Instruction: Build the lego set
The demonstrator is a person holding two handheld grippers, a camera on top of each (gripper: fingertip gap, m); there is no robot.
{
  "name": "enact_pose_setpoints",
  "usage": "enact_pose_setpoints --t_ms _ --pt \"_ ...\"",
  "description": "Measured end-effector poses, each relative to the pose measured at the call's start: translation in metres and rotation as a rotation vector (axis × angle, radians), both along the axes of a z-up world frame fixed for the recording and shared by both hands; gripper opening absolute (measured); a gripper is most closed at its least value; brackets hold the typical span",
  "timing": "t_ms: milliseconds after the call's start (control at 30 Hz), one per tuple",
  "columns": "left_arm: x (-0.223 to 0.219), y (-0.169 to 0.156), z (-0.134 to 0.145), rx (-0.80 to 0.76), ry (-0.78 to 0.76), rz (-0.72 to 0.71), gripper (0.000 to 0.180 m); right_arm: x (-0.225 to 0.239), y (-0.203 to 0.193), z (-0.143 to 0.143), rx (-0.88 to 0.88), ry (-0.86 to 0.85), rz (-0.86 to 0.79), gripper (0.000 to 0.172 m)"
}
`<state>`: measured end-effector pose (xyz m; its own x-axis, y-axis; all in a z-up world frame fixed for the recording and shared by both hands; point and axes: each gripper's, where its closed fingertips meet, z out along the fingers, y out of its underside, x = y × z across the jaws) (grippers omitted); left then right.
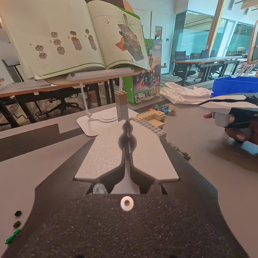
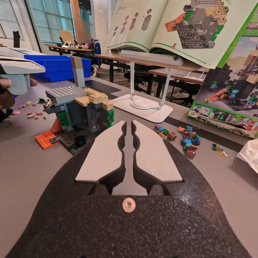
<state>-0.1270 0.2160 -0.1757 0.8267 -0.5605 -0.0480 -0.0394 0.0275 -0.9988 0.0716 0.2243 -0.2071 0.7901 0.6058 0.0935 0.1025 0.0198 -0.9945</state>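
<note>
One brick building [image 2: 78,111] stands on the grey table [image 2: 27,174], with a grey studded roof, tan roof bricks, green blocks on its walls and an orange plate at its foot. One slim column [image 2: 78,72], tan over grey, rises upright from the rear of the roof. One open instruction booklet [image 1: 72,36] rests on one white stand [image 2: 145,107] behind the building. One printed set box [image 2: 229,100] stands to the right of the stand. One blue bin [image 2: 58,67] sits beyond the building. Two scatters of loose small pieces lie on the table: one [image 2: 189,139] just right of the right gripper's tips, one [image 2: 32,111] left of the building. Crumpled white paper bags [image 1: 185,93] lie near the bin.

The left gripper [image 1: 127,122] is level above the roof, fingertips meeting with nothing between them, pointing at the base of the column. The right gripper [image 2: 128,122] hovers low, just right of the building's front, with a narrow gap between its fingertips and nothing in its grasp. A hand [image 1: 237,125] grips the right gripper's handle.
</note>
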Motion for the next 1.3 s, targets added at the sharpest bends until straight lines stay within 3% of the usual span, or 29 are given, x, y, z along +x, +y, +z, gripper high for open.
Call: enact_pose_setpoints --t_ms 567,900,1100,1300 --pt "-0.001 0.001 0.002 0.006 0.013 0.008 0.0 0.007 0.007 0.003 0.039 -0.04 -0.038 0.008" --pt "-0.009 0.002 0.008 0.021 0.002 0.041 0.0 0.022 0.06 0.065 0.186 -0.09 -0.123 0.015" --pt "-0.006 0.001 0.007 0.023 0.013 0.028 0.0 0.018 0.14 0.096 0.313 -0.396 -0.163 0.023" --pt "-0.006 0.002 0.005 0.013 0.02 0.022 0.0 0.024 0.207 0.079 0.469 -0.908 -0.143 0.026"
